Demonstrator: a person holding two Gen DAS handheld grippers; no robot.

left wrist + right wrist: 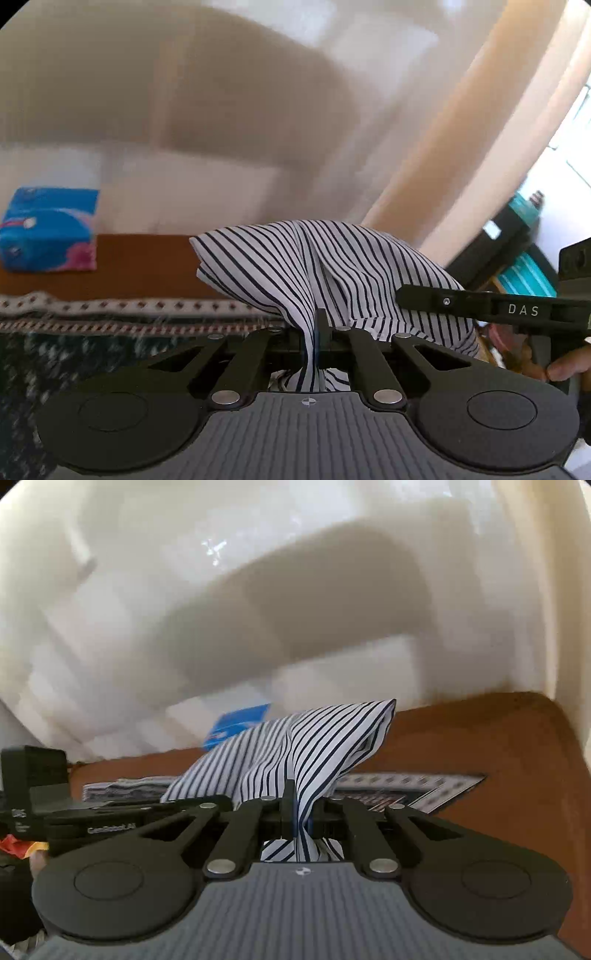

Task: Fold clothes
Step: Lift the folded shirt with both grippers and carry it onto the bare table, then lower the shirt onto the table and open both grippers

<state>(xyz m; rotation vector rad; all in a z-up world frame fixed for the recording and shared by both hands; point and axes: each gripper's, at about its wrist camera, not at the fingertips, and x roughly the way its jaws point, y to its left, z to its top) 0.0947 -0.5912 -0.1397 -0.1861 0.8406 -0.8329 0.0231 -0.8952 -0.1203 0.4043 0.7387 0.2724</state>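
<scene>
**Above the brown surface, both hand-held grippers clamp one striped garment**

Beneath and ahead of the two hand-held grippers lies a brown surface (480,746); whether it is a bed or a bench cannot be told. A patterned rug or blanket (110,306) with a diamond border lies on it. Beyond rises a pale, blurred wall (221,110).

The left hand-held gripper (320,332) is clenched on a bunched fold of the striped garment (332,266), which billows up ahead of its jaws. The right hand-held gripper (295,812) is likewise clenched on the same cloth (314,738). The two tools sit just beside each other.

Far to the left of the left hand-held gripper sits a blue packet (50,229) on the brown surface. The lifted cloth hides most of what lies straight ahead in both views.
</scene>
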